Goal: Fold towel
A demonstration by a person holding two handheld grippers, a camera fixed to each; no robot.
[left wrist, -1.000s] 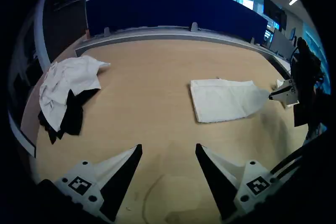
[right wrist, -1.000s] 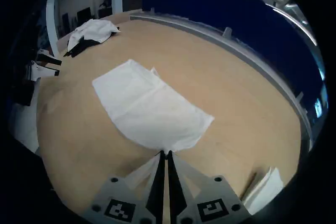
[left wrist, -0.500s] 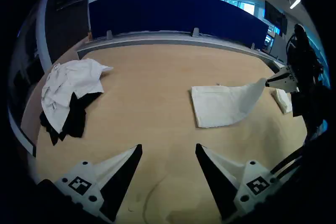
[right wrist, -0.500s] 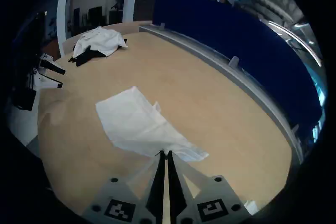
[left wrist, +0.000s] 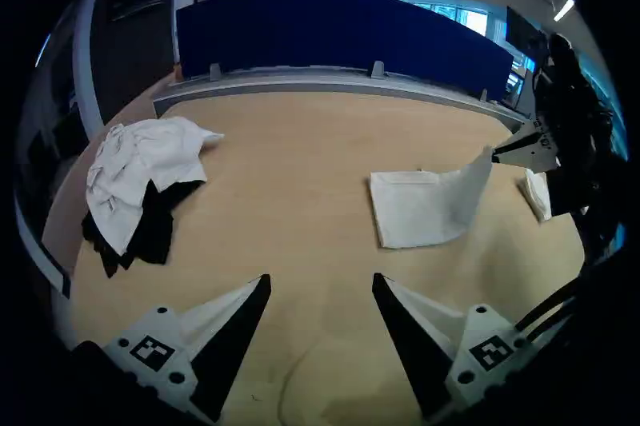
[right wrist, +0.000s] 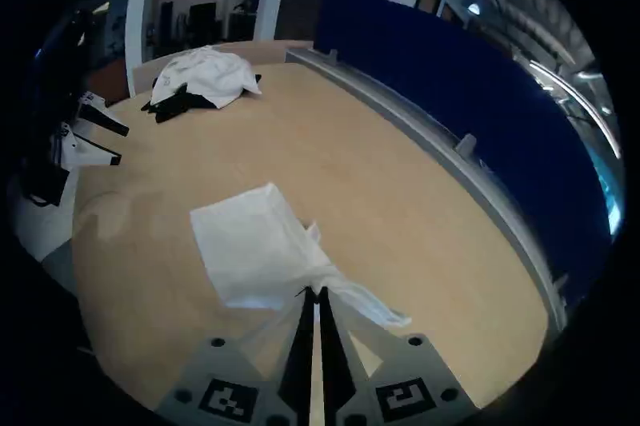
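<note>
A white towel (left wrist: 424, 204) lies on the wooden table (left wrist: 296, 154), its right end lifted off the surface. My right gripper (right wrist: 313, 296) is shut on that raised edge of the towel (right wrist: 256, 254), and from the left gripper view it appears far right as the right gripper (left wrist: 524, 150) held by a person's dark-sleeved hand. My left gripper (left wrist: 320, 286) hovers open over bare table near the front, well short of the towel. It appears at the far left in the right gripper view as the left gripper (right wrist: 88, 134).
A heap of white and black cloth (left wrist: 140, 182) lies at the table's left side, also seen far off as the heap (right wrist: 204, 78). A folded white cloth (left wrist: 538, 194) sits at the right edge. A blue partition (left wrist: 336, 30) runs along the far edge of the table.
The right gripper has risen and moved over the towel, lifting its right end off the table into an upright flap. The left gripper has stayed open and nearly still.
</note>
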